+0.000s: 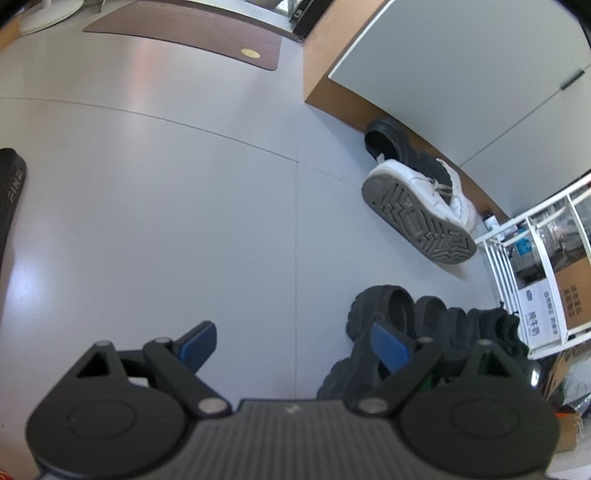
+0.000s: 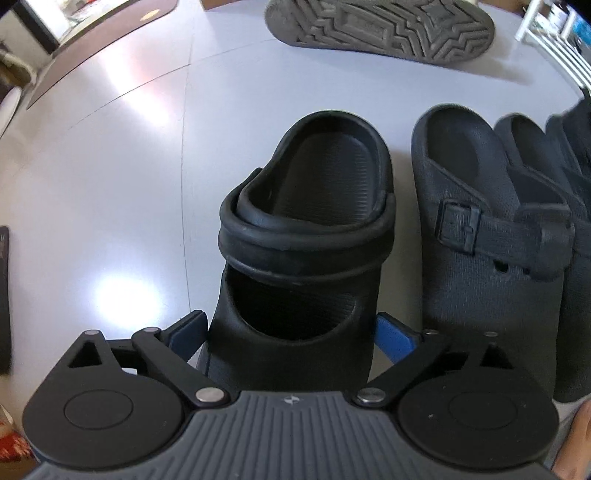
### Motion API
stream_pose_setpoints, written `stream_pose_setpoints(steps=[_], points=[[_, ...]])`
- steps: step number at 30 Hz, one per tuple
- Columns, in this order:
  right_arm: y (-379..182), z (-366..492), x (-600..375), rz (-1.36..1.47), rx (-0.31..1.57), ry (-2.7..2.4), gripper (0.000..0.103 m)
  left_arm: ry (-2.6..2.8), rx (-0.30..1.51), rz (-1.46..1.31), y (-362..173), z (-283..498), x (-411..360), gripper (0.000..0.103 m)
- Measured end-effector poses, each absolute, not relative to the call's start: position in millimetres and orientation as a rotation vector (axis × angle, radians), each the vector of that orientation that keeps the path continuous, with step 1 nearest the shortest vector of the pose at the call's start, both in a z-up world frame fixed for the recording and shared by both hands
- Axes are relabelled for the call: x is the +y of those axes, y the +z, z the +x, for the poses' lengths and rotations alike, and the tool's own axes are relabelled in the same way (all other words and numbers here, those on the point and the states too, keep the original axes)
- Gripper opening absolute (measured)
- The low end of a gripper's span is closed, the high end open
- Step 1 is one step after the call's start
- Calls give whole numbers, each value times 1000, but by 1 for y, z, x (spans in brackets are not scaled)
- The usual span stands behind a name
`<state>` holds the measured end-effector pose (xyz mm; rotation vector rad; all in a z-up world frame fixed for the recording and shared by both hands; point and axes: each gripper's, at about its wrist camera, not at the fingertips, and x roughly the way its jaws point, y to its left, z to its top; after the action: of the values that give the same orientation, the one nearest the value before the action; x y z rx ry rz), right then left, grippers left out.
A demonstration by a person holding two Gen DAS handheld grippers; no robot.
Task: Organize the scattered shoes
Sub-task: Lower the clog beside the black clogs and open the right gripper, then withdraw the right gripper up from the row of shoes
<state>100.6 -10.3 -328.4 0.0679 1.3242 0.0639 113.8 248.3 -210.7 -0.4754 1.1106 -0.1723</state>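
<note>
Straddling a black clog (image 2: pixel 303 236), the right hand-held gripper (image 2: pixel 295 332) points steeply down at the grey floor (image 2: pixel 122 155), its blue pads spread wide on either side of the clog's toe end. Whether either pad touches the clog I cannot tell. The clog stands upright on its sole, heel strap folded forward over the opening. Just right of the clog lies a dark buckled sandal (image 2: pixel 484 229), parallel to it, with more dark shoes (image 2: pixel 535 147) lined up beyond that. Above the clog, well apart, a white sneaker (image 2: pixel 380 26) lies tipped on its side, showing its grey tread.

The left hand-held gripper (image 1: pixel 291 347) hangs over bare floor left of the clog row, jaws wide apart and holding nothing. Beyond the sneaker (image 1: pixel 417 210), a black shoe (image 1: pixel 402 147) rests against the cabinet (image 1: pixel 443 74). A white rack (image 1: pixel 532 266) stands right of the row.
</note>
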Motion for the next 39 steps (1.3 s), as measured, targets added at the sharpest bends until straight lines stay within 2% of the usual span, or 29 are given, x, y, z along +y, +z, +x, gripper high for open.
stream_pose_setpoints(steps=[5, 25, 28, 34, 39], points=[[-324, 100, -12, -2, 1337, 101, 89, -192, 1110, -471, -210, 115, 242, 92], [-319, 100, -13, -140, 1432, 66, 81, -203, 1117, -469, -215, 115, 239, 92], [-319, 101, -11, -156, 1442, 67, 81, -208, 1117, -470, -214, 114, 242, 92], [-320, 101, -18, -75, 1436, 43, 90, -201, 1114, -482, -214, 113, 246, 92], [-296, 83, -20, -25, 1466, 75, 90, -200, 1118, -476, -215, 114, 245, 92]])
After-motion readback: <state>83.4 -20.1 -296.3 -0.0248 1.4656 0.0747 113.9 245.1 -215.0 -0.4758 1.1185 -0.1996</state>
